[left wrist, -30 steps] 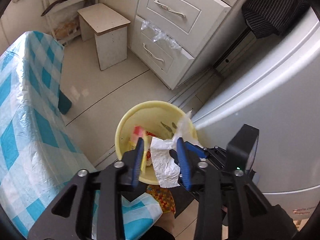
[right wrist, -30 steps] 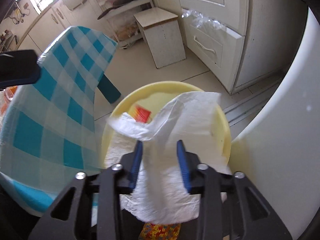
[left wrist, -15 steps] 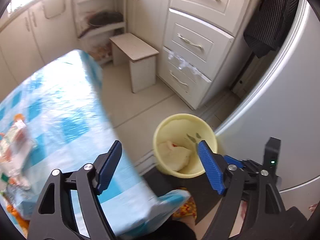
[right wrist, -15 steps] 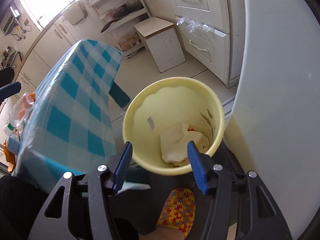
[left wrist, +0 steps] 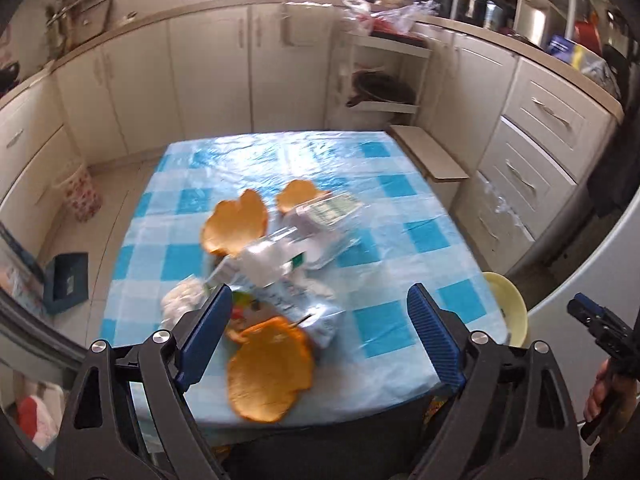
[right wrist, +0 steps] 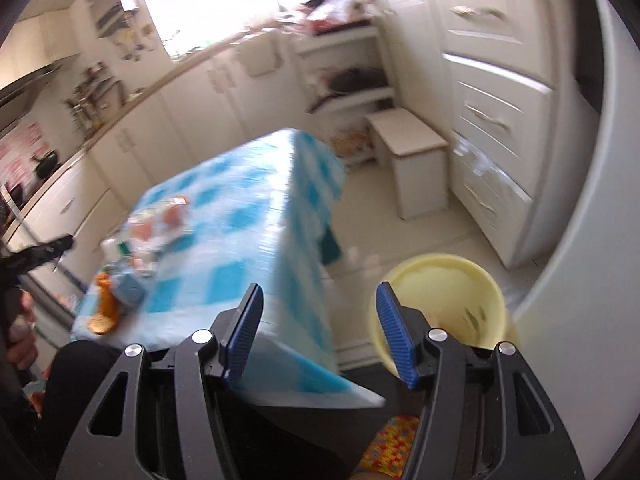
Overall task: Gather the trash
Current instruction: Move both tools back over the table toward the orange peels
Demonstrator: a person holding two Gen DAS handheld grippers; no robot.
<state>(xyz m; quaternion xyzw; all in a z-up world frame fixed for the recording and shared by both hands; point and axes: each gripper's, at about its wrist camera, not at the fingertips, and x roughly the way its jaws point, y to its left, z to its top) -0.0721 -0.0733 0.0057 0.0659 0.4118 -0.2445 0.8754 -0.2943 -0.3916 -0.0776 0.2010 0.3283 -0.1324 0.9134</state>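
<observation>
Trash [left wrist: 276, 264] is heaped near the middle of the table covered by a glossy blue-and-white checked plastic cloth [left wrist: 404, 208]: crumpled clear plastic wrappers [left wrist: 320, 220], a balled white tissue [left wrist: 182, 300], printed packets and three curled orange peels, the largest peel [left wrist: 270, 372] lying at the near edge of the table. The heap is seen between and beyond the ribbed blue pads of the left gripper [left wrist: 320, 336], whose jaws are opening, with nothing gripped between them; no pad touches the trash. Beside the table's right near corner, on the pale tiled floor, a round pale-yellow plastic bin [left wrist: 506, 308] is partly hidden by the cloth's edge.

From the right wrist view the same yellow bin [right wrist: 444, 304] is seen to the right of the table, just beyond the right-hand pad of the right gripper [right wrist: 320, 336]. Its jaws are held apart and empty. The table's hanging cloth [right wrist: 256, 248] is blurred, and the trash [right wrist: 140, 240] shows on its far left part. A white box-shaped stool [right wrist: 412, 164] stands beyond the table, next to white drawers [right wrist: 492, 120].
</observation>
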